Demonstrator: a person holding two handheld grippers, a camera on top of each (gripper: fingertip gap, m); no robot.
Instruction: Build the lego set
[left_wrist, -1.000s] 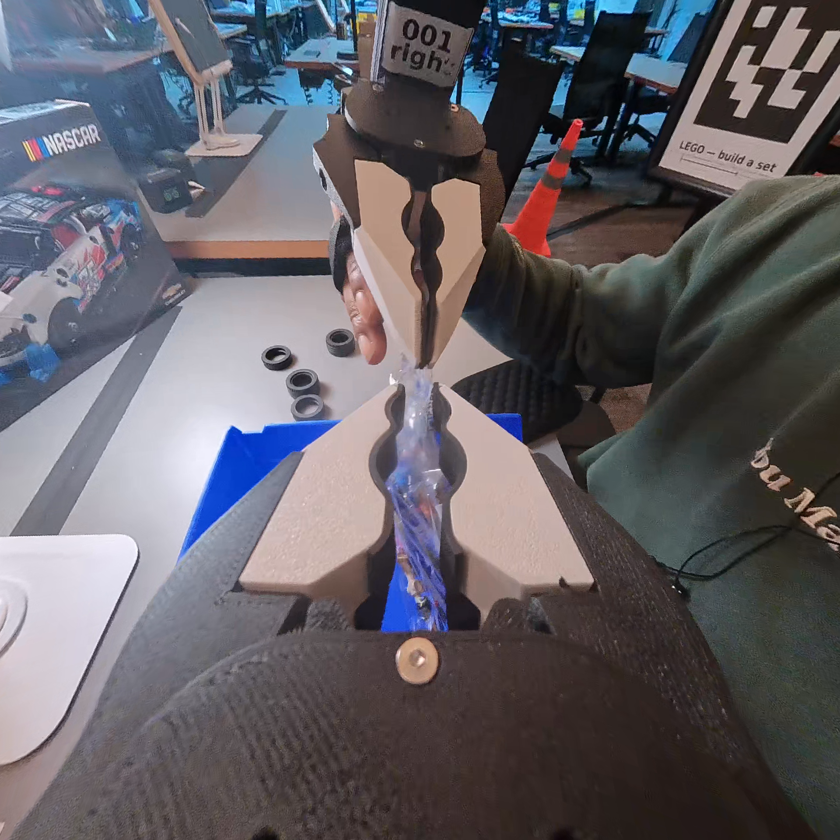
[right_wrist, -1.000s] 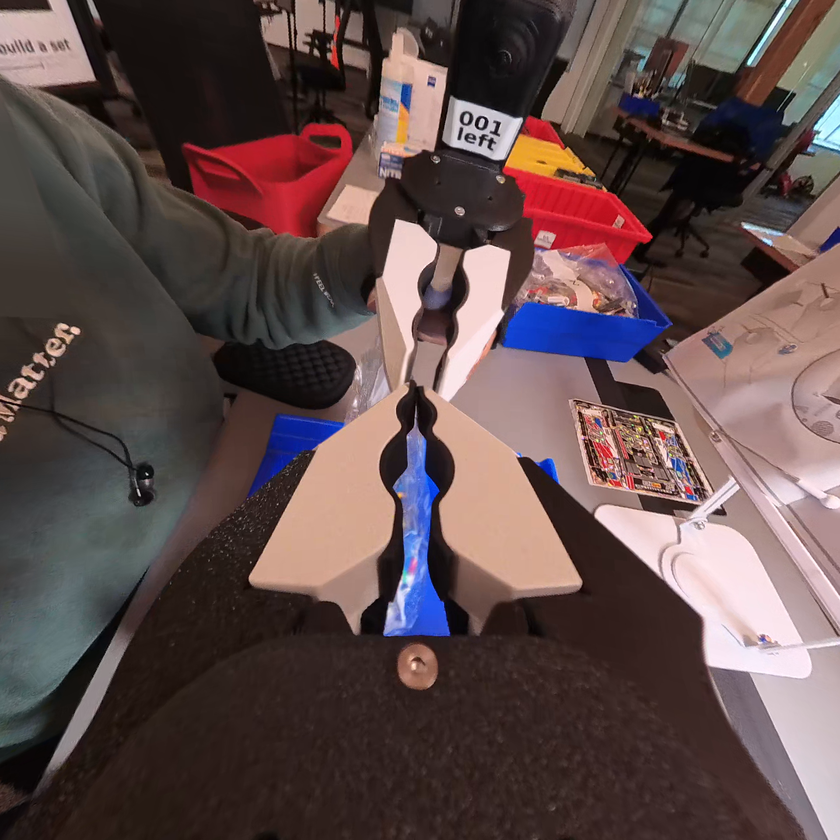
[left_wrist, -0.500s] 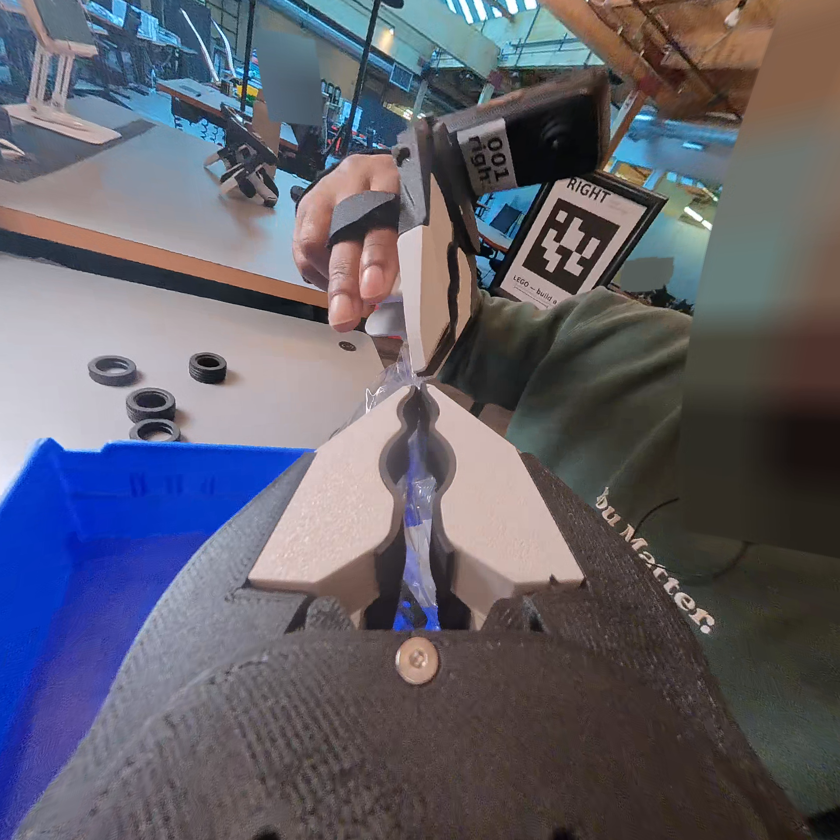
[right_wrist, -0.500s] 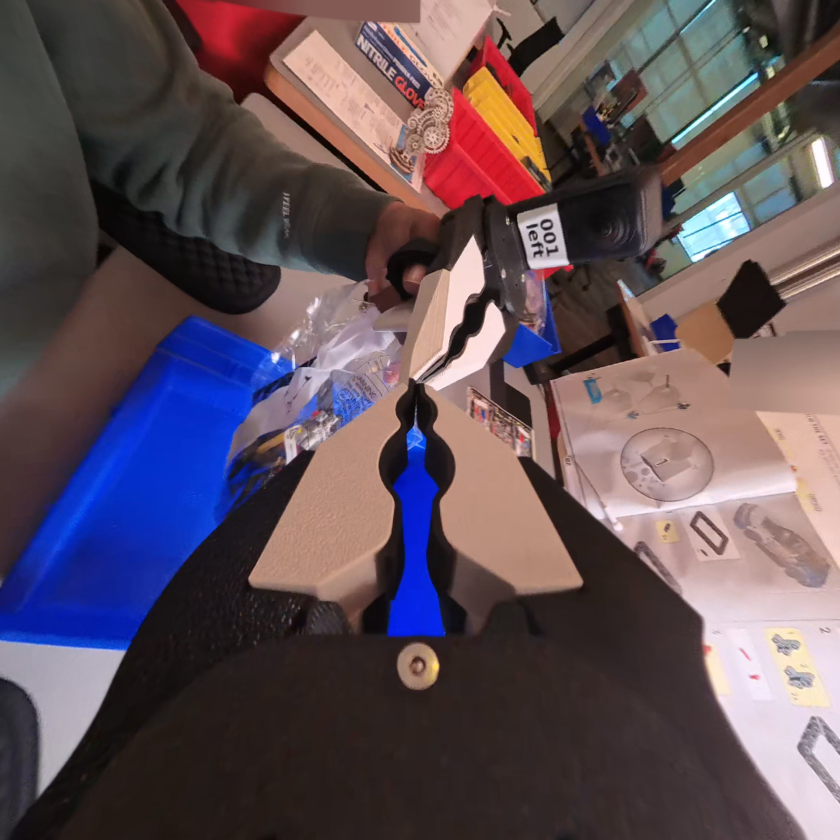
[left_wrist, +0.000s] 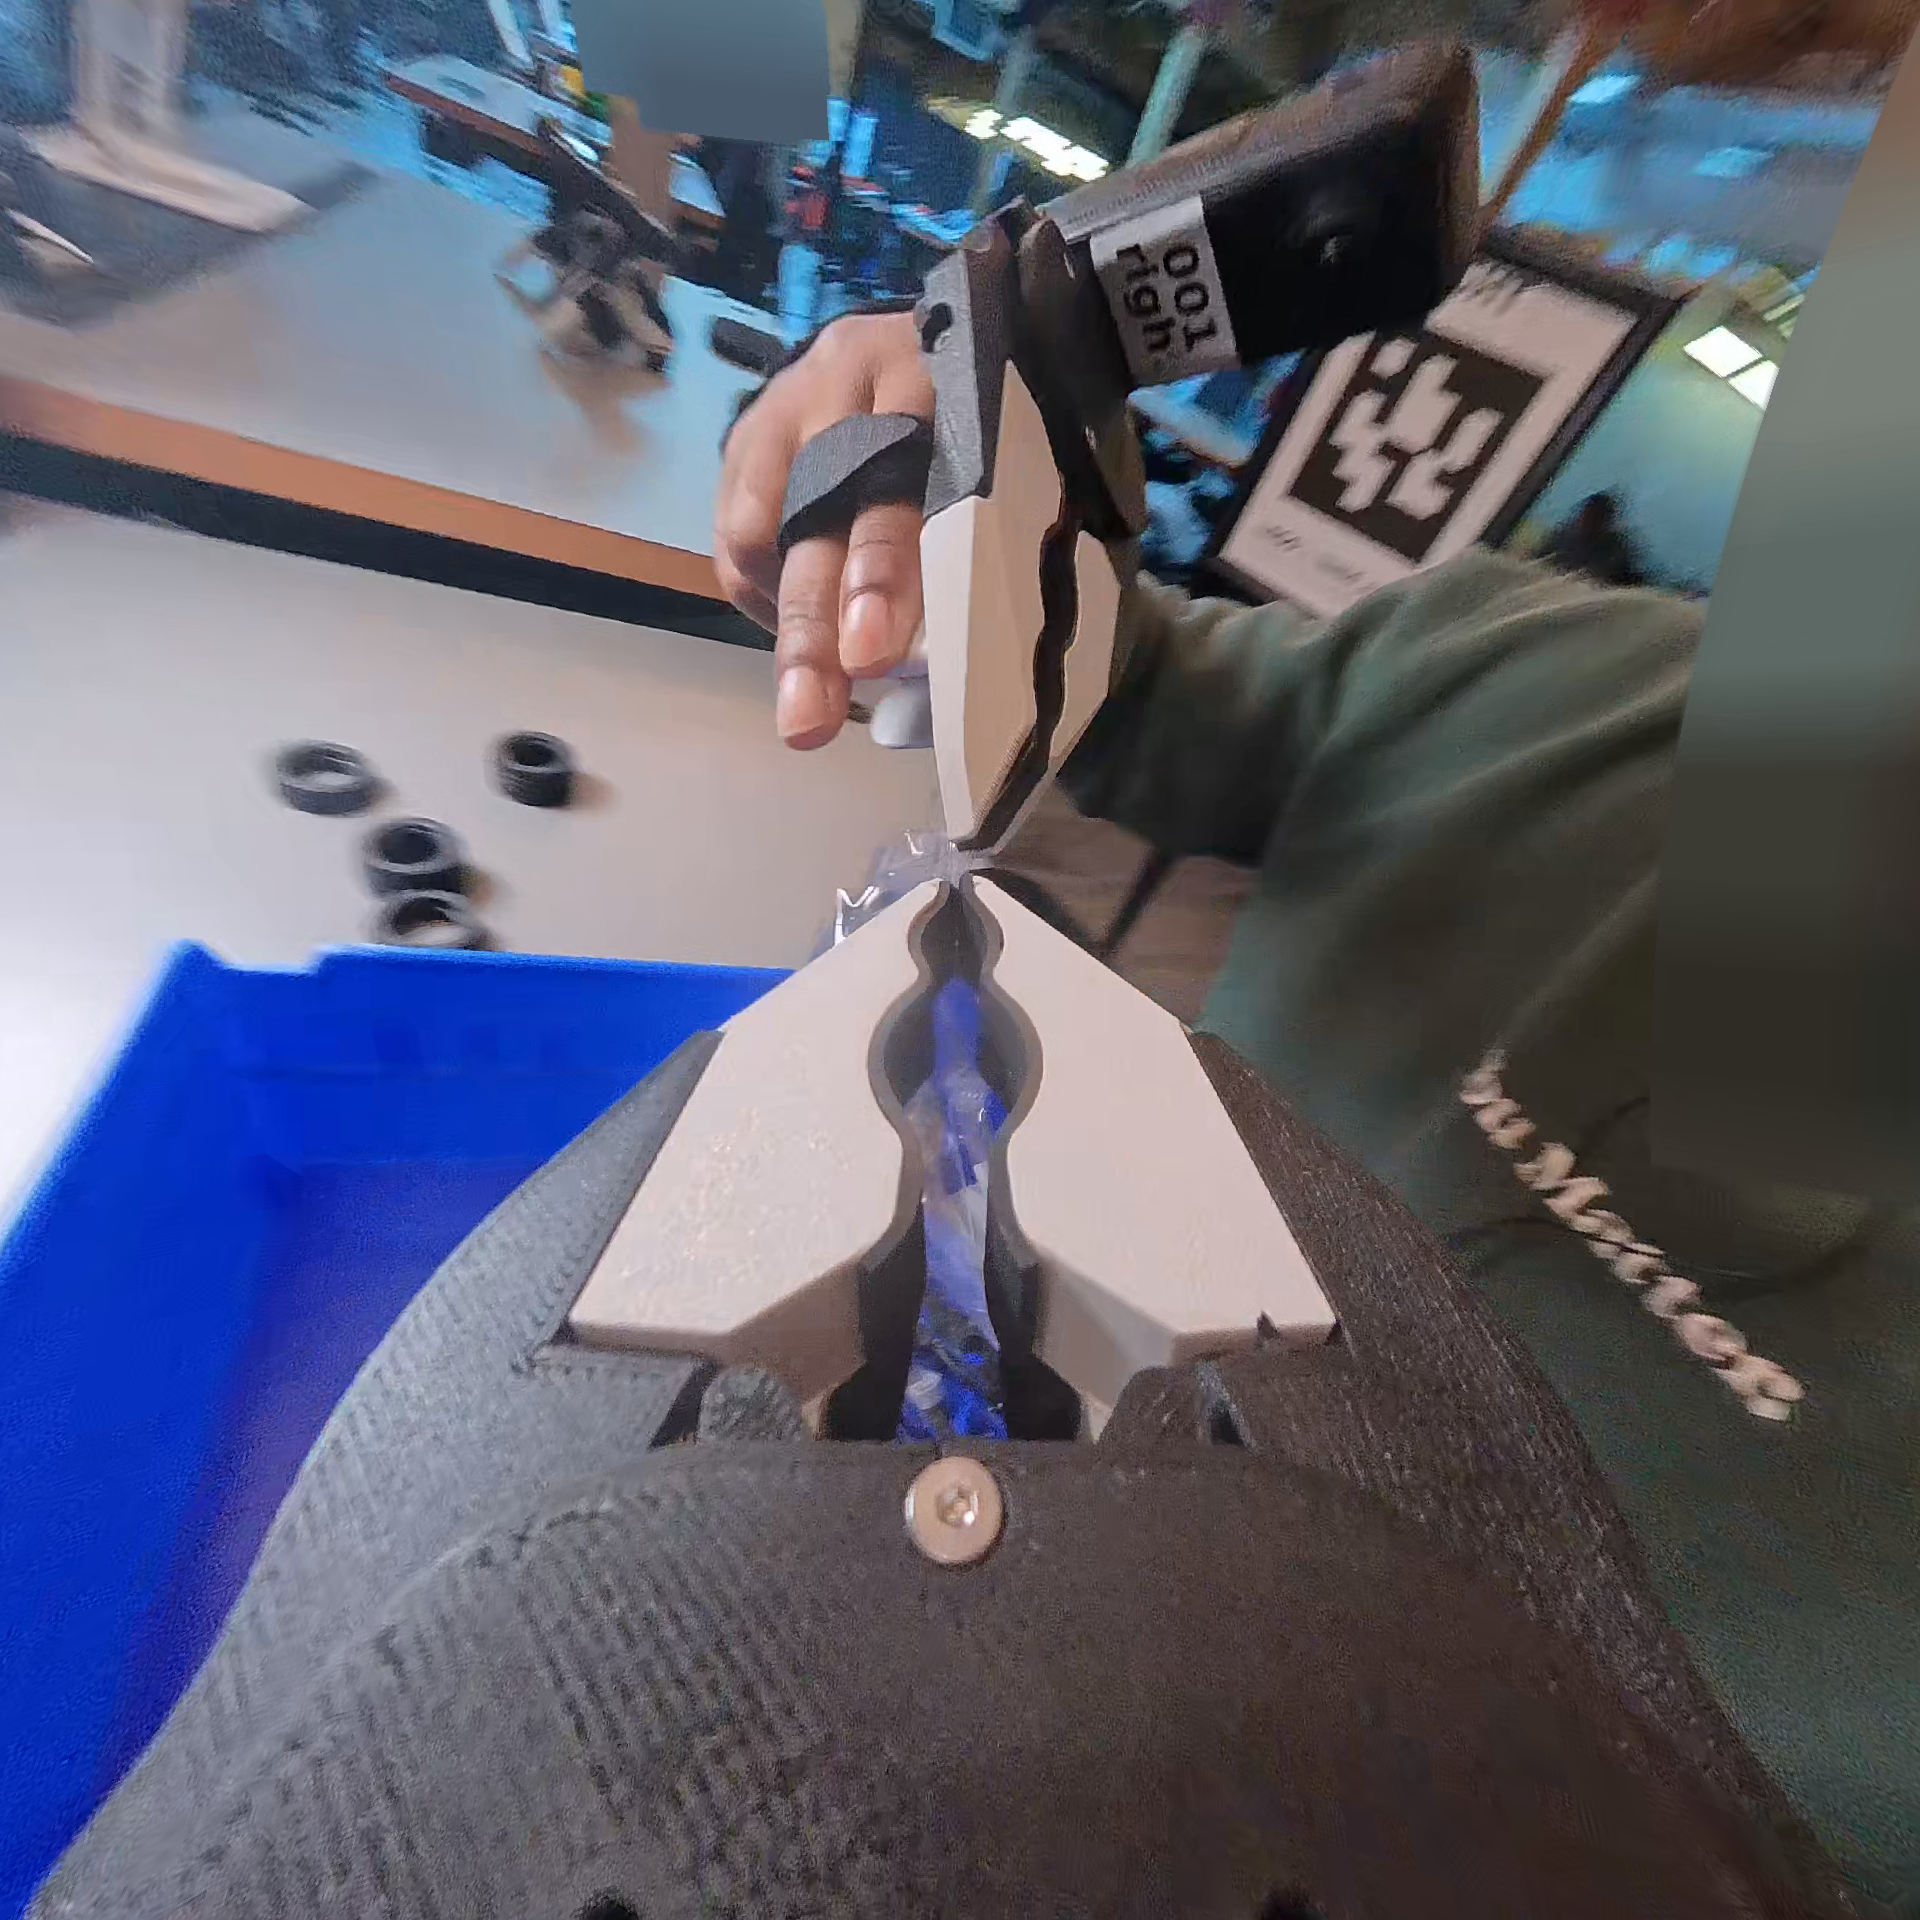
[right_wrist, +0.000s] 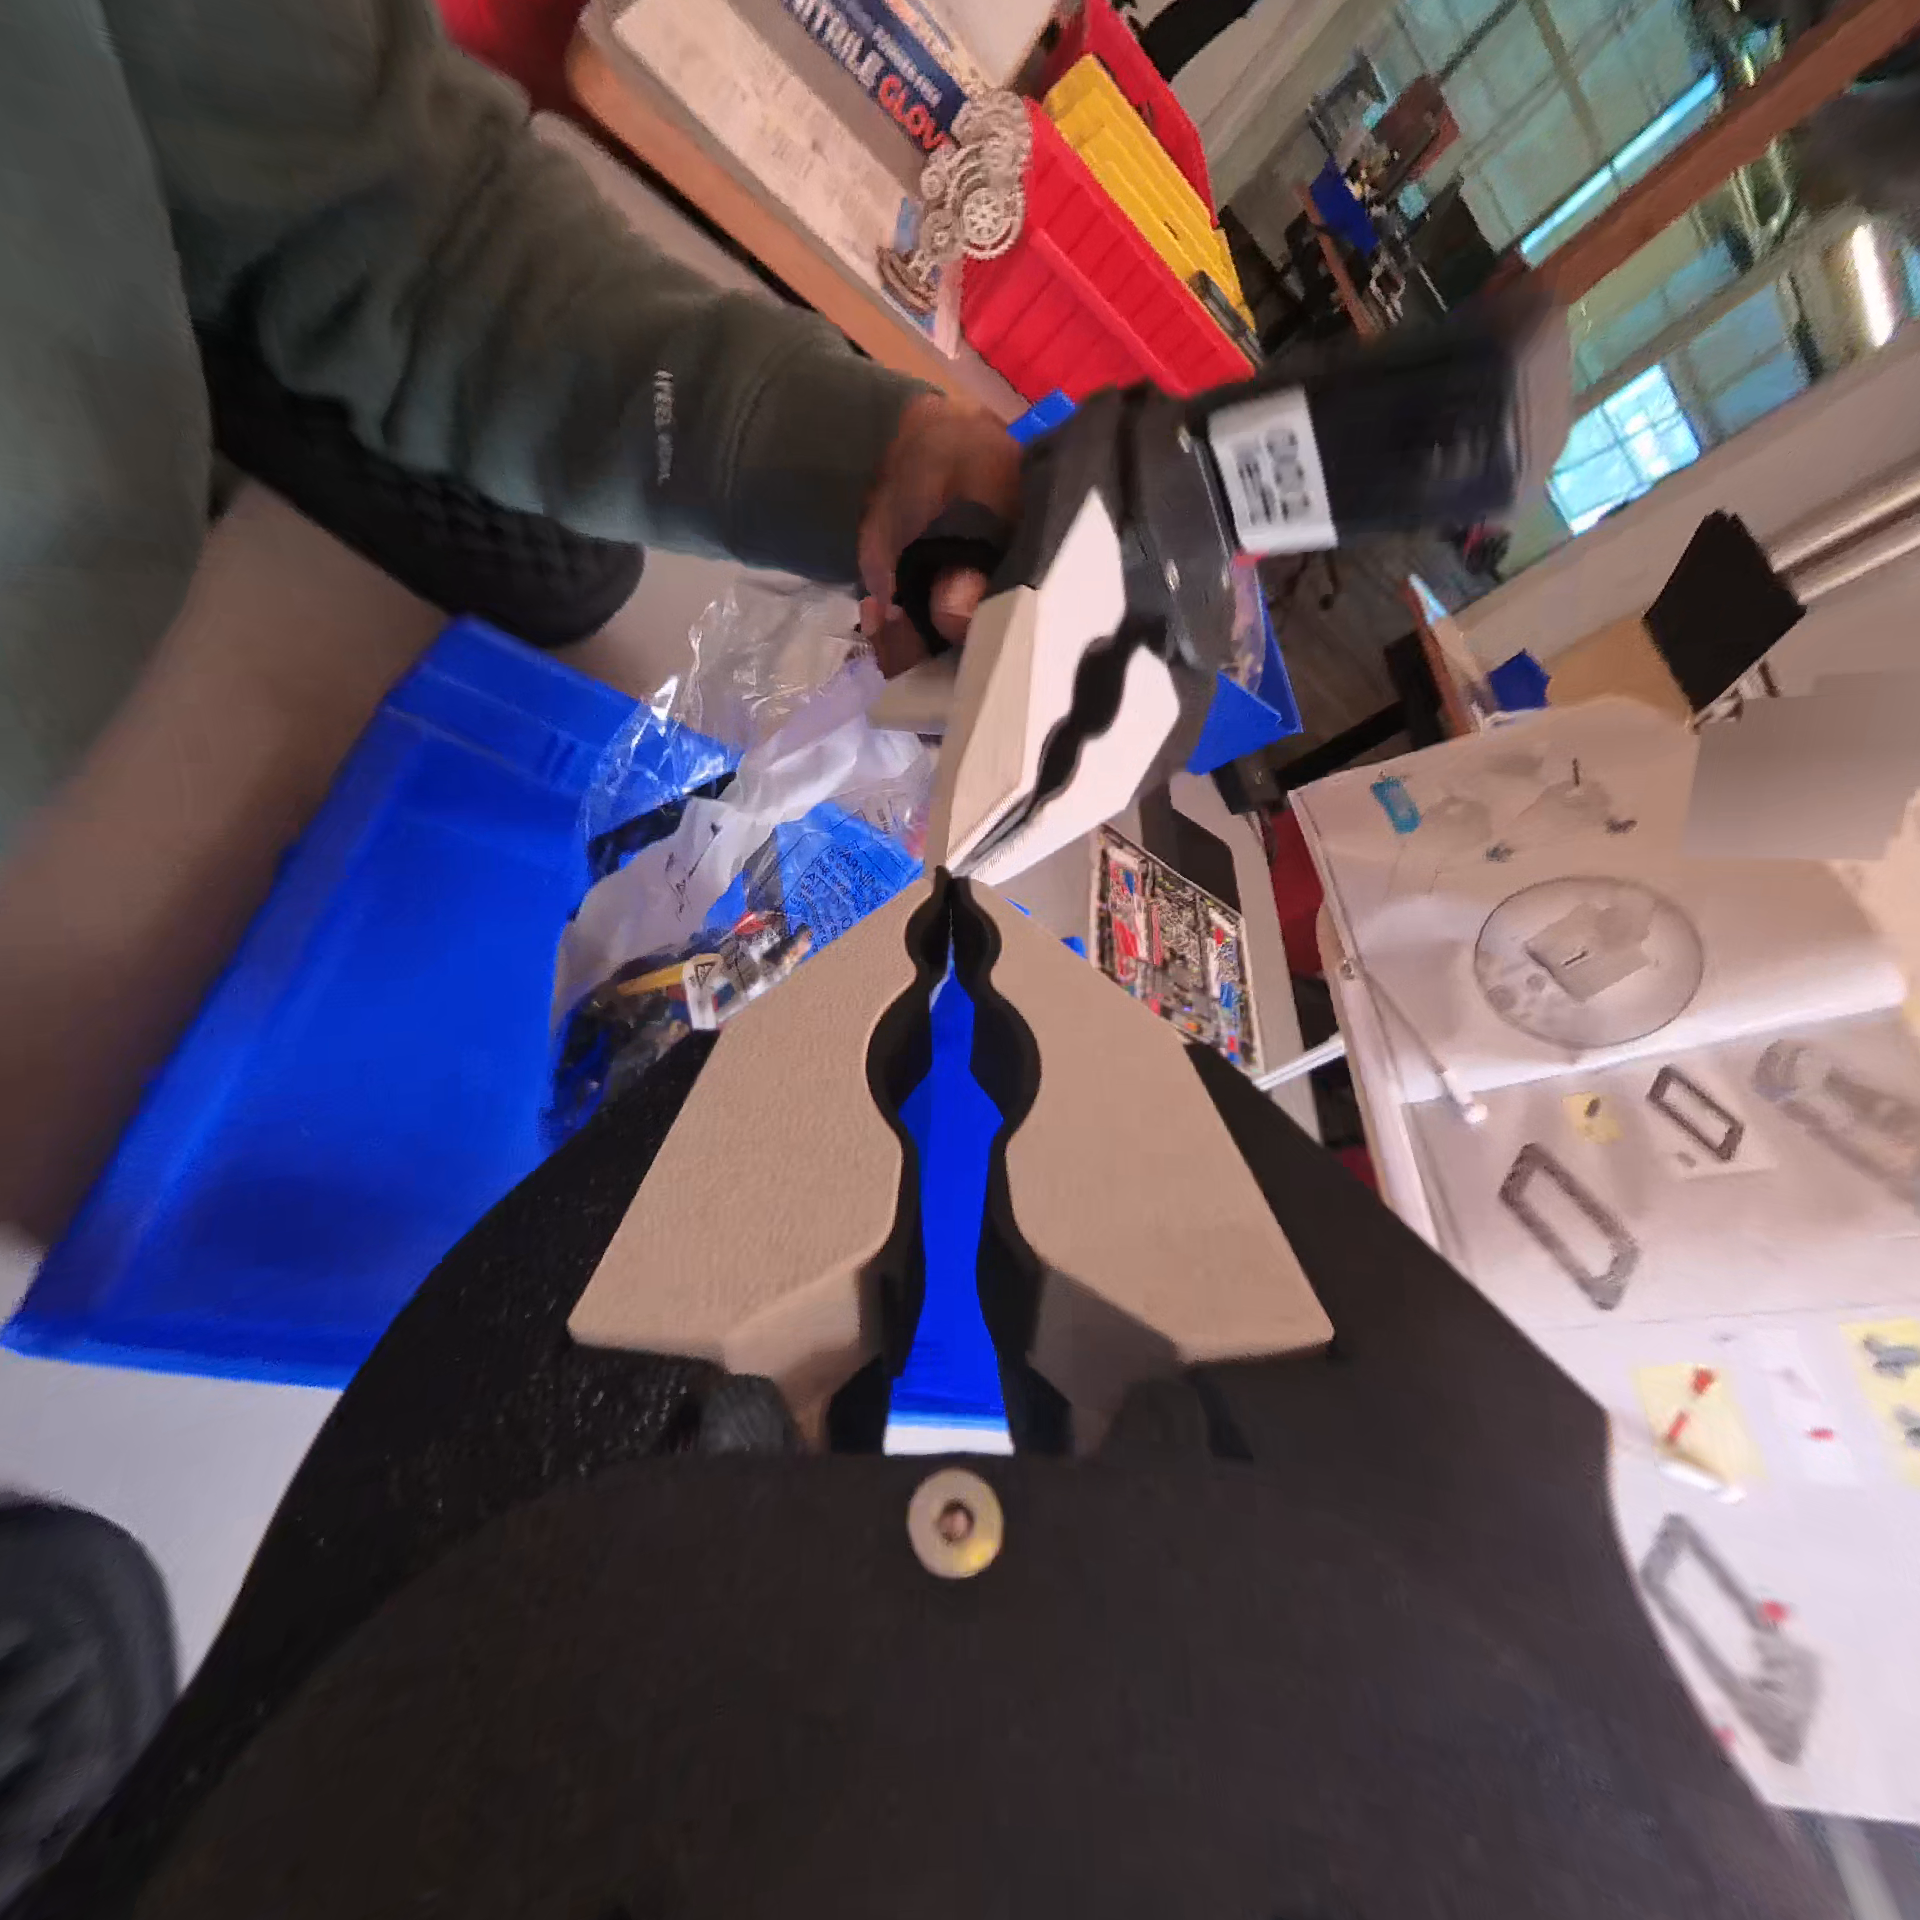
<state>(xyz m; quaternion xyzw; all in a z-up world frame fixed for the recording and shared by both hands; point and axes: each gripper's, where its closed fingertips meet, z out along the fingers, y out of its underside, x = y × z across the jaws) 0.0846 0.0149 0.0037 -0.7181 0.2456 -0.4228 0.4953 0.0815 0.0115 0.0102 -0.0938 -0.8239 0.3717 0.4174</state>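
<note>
Two sets of tongs meet tip to tip over a blue bin (right_wrist: 312, 987), each pinching the same clear plastic bag (right_wrist: 727, 883) of lego pieces. The left tongs (left_wrist: 954, 904) are pressed together on the bag's top edge, with the bulk of the bag hanging below and between their fingers, and the right tongs (right_wrist: 948, 899) are clamped on that edge from the opposite side, right against the left ones. This looks like the bag-opening step: the build itself has not begun, and the two grips seem set to tear the plastic apart. The next move likely calls for pulling the tongs away from each other while keeping both pinches firm and the bag above the bin, so loose pieces drop into it. Beyond the left tongs, four black tyres (left_wrist: 416, 852) lie on the surface; beside the right tongs lie a sticker sheet (right_wrist: 1174, 956) and the open instruction pages (right_wrist: 1662, 1143).
</note>
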